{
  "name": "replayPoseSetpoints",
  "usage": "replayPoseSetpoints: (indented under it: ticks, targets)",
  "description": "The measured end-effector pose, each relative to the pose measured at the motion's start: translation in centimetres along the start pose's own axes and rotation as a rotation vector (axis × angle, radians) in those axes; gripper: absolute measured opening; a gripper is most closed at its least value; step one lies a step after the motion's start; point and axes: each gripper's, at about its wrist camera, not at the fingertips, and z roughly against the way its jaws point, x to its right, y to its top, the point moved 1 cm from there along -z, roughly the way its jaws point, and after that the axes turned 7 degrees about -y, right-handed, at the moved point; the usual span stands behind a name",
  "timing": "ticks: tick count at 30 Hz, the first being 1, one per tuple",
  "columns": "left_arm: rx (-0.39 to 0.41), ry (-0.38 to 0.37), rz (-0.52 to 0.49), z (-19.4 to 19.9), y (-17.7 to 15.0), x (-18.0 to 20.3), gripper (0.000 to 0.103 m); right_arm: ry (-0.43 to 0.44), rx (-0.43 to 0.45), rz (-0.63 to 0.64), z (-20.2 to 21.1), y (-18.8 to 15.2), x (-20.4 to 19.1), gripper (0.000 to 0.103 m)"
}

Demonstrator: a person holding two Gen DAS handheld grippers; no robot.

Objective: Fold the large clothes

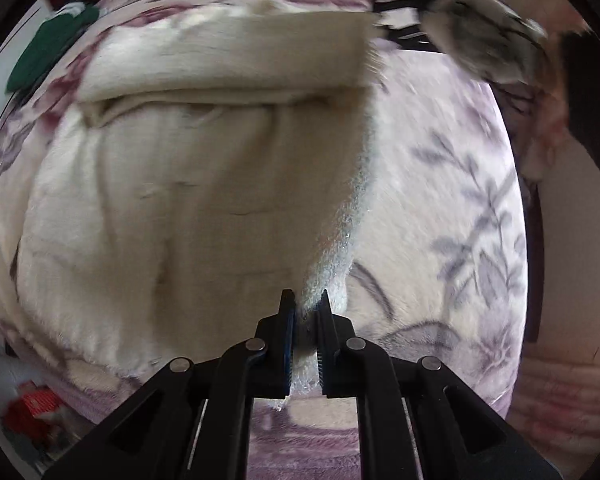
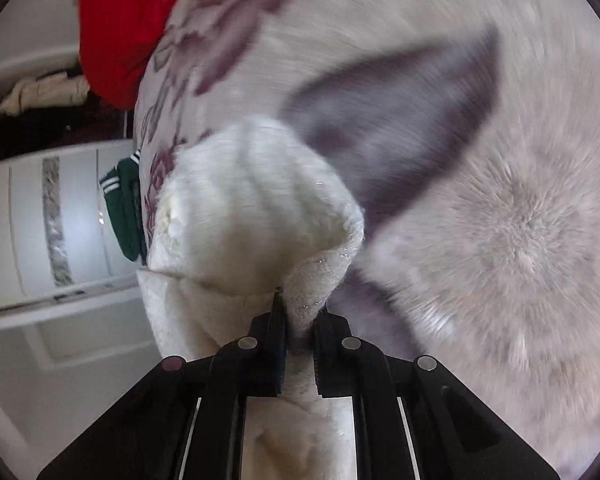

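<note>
A large cream fleece garment (image 1: 188, 200) lies spread on a bed with a purple flower-print cover (image 1: 452, 208). Its far part is folded over into a thick band (image 1: 228, 60). My left gripper (image 1: 306, 300) is shut on the garment's near right edge, with fabric bunched between the fingers. My right gripper (image 2: 300, 312) is shut on another bunched part of the cream garment (image 2: 252, 200) and holds it just above the bed cover (image 2: 500, 220). The right gripper (image 1: 412, 12) also shows in the left wrist view, blurred, at the far right end of the folded band.
A green garment with white stripes (image 1: 48, 48) lies at the bed's far left edge; it also shows in the right wrist view (image 2: 124, 204). A red garment (image 2: 124, 28) lies beyond it. White cabinet doors (image 2: 40, 224) stand beside the bed.
</note>
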Motion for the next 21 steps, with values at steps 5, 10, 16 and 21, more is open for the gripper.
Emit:
replayPoseSetpoints:
  ticks: [5, 10, 16, 21]
  targets:
    - [0.070, -0.043, 0.124, 4.4, 0.2, -5.0, 0.007, -0.145, 0.019, 0.129, 4.4, -1.8, -9.3, 0.010]
    - [0.139, -0.057, 0.218, 8.5, 0.0, -11.5, 0.007, -0.257, 0.008, 0.209, 4.7, -4.5, -20.4, 0.010]
    - [0.179, -0.044, 0.390, 10.7, -1.7, -22.6, 0.007, -0.365, -0.026, 0.276, -2.6, -7.4, -34.6, 0.010]
    - [0.156, -0.062, 0.519, 9.0, -3.4, -30.8, 0.007, -0.510, -0.052, 0.357, -12.5, -10.3, -43.2, 0.010]
